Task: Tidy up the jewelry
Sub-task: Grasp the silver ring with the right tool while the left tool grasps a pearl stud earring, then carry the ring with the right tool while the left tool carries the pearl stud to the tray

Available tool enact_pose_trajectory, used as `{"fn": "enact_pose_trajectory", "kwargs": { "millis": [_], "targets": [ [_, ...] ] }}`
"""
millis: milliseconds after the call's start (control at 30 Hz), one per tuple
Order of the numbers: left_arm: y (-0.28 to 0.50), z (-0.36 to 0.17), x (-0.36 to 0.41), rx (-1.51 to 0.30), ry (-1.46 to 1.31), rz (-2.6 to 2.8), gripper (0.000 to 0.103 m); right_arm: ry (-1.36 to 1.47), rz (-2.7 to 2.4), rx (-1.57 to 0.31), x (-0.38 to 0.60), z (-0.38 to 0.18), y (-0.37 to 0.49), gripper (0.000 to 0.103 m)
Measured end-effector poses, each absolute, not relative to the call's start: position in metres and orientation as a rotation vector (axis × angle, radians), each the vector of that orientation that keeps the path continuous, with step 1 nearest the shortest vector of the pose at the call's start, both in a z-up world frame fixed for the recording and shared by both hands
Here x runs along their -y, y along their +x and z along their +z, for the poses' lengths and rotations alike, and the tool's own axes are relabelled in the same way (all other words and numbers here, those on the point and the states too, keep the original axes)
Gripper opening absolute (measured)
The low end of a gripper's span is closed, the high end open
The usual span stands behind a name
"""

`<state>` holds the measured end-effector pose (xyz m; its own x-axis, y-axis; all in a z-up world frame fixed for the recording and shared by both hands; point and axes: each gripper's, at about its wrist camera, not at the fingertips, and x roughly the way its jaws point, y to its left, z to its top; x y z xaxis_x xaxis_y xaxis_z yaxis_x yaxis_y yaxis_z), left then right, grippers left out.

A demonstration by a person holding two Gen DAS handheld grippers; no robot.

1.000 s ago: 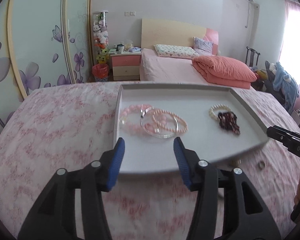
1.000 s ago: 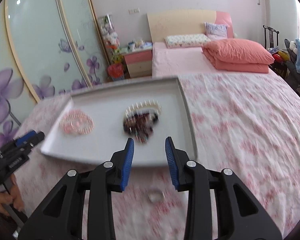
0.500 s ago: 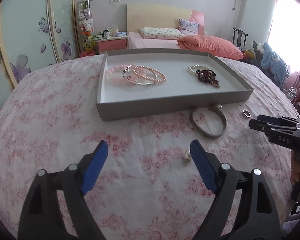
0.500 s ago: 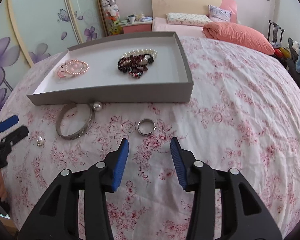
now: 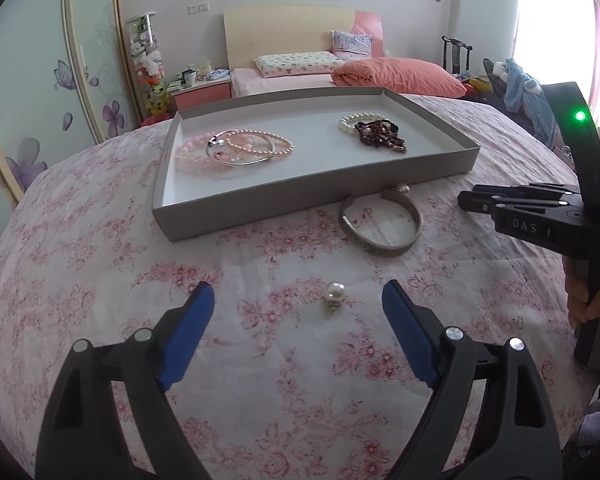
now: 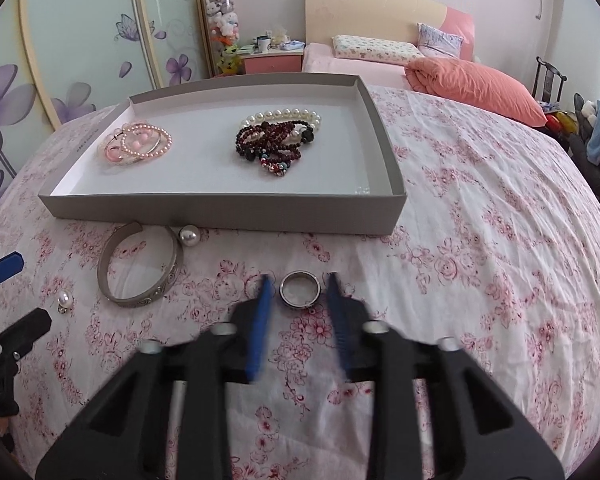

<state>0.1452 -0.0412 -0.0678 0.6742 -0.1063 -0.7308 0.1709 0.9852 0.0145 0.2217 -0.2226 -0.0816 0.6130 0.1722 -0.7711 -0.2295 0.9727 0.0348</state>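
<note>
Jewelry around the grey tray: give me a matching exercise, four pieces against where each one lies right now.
Pieces:
1. silver ring
2. metal cuff bangle
3. dark red bead strand
4. pearl earring

Places:
A. inside the grey tray, beside a white pearl bracelet
B. on the cloth, between the right hand-held gripper fingertips
C. on the cloth, ahead of the open left hand-held gripper
D. on the cloth, by the tray's front wall

Pairs: 1-B, 2-D, 3-A, 4-C

Floral bedspread (image 6: 480,240) — tray (image 6: 220,206), bangle (image 6: 140,268), ring (image 6: 300,289), pearl earrings (image 5: 334,294).
</note>
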Motion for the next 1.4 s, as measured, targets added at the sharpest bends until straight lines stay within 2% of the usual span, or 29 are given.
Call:
{"fn": "enact_pose_trajectory", "kwargs": {
  "millis": [300,400,467,600,767,1033,1400],
  "targets": [
    [0.152,-0.073,0.054,-0.843,0.092,-0.157,0.083,-0.052,0.235,-0.884,0.225,-0.081,0.220,0.023],
    [0.157,-0.076,0.058,-0.860,0.099,-0.137,0.072,-0.051,0.235,-0.884,0.225,-0.081,0.220,0.023],
    [0.161,-0.079,0.059,-0.880,0.089,-0.126,0.061,-0.049,0.236,-0.884,0.225,-0.081,0.220,0.023],
    [0.165,-0.083,0.060,-0.905,0.081,-0.116,0.051,-0.052,0.235,-0.884,0.225,-0.081,0.220,0.023],
    [0.163,-0.083,0.068,-0.897,0.112,-0.136,0.032,-0.051,0.234,-0.884,0.225,-0.081,0.220,0.023],
    [0.163,-0.083,0.070,-0.895,0.109,-0.142,0.015,-0.050,0.235,-0.885,0.225,-0.081,0.220,0.024],
    [0.169,-0.081,0.040,-0.897,0.078,-0.062,0.014,-0.063,0.232,-0.884,0.223,-0.081,0.218,0.023]
  ]
}}
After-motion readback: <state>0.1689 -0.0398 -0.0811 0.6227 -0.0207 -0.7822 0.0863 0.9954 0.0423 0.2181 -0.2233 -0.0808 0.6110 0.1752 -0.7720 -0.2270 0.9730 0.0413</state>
